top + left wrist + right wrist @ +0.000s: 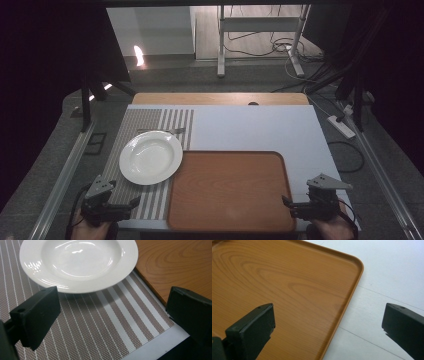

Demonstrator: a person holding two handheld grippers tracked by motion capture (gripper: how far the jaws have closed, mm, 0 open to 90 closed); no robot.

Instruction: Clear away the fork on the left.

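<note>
Plate (150, 157) | white, on striped mat (145, 200), left of tray (230, 192) | just fwd of left claw (125, 206), nearer arm | both claws released, empty; right claw (290, 206) at tray corner

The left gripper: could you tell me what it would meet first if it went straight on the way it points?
Probably the near rim of the white plate on the striped placemat; the left gripper has open, empty jaws, with only placemat between. Height is unclear.

Plate (150, 157) on placemat (131, 121) at left, tray (231, 190) just right, fork (161, 131) behind plate
</note>
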